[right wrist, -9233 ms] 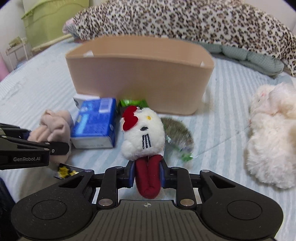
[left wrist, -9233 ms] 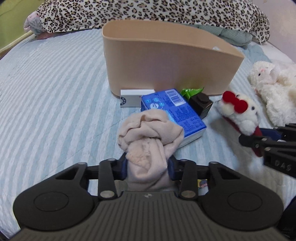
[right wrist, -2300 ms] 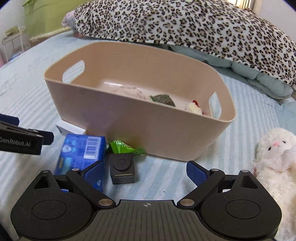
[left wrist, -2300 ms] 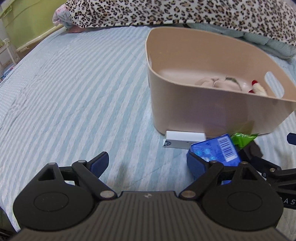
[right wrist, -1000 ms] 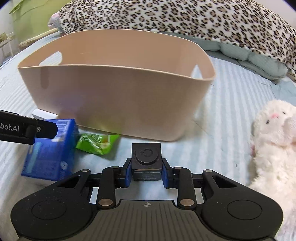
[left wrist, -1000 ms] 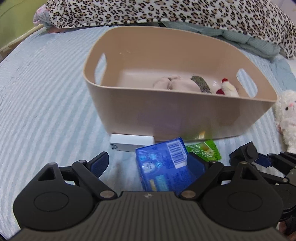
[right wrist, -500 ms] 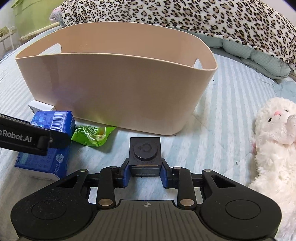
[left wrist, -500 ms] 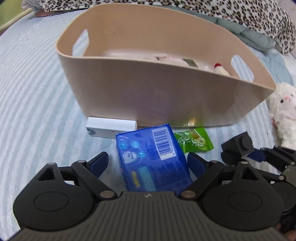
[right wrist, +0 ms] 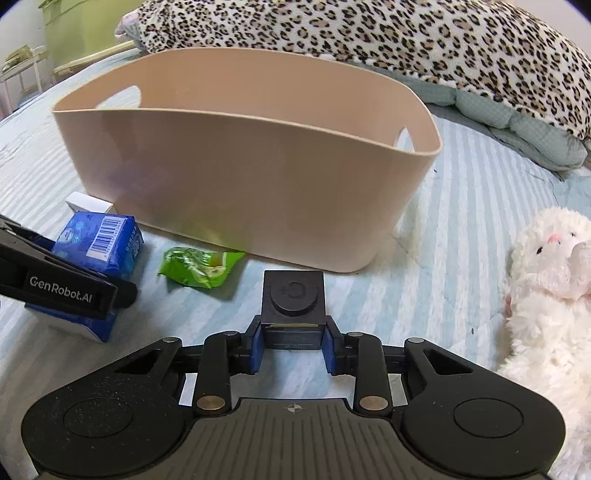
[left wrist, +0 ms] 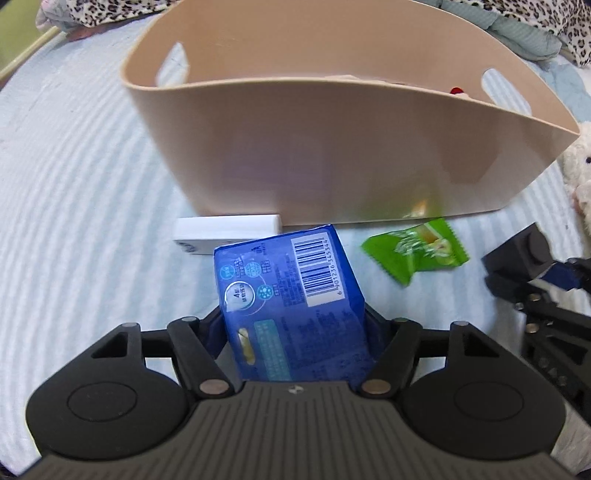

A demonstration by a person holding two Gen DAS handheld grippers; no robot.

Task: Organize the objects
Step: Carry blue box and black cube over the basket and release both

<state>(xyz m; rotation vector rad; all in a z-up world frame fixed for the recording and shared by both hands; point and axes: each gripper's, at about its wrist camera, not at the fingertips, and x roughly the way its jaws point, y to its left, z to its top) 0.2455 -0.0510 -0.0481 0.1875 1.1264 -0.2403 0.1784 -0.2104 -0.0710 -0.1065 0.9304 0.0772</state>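
My left gripper (left wrist: 293, 328) is shut on a blue tissue pack (left wrist: 291, 295) that rests on the striped bed; the pack also shows in the right wrist view (right wrist: 99, 240). My right gripper (right wrist: 293, 345) is shut on a small black cube (right wrist: 293, 299) and holds it in front of the beige bin (right wrist: 236, 173). The cube also shows in the left wrist view (left wrist: 521, 254). The bin (left wrist: 332, 147) stands just beyond both grippers, and a bit of red shows inside it. A green snack packet (right wrist: 199, 267) and a white box (left wrist: 227, 230) lie at its base.
A white plush toy (right wrist: 550, 295) lies on the bed to the right. A leopard-print blanket (right wrist: 369, 33) and a grey-green quilt (right wrist: 517, 136) lie behind the bin. A green container (right wrist: 66, 29) stands at the far left.
My left gripper has closed from open onto the blue tissue pack. My right gripper has kept its hold on the black cube and raised it slightly.
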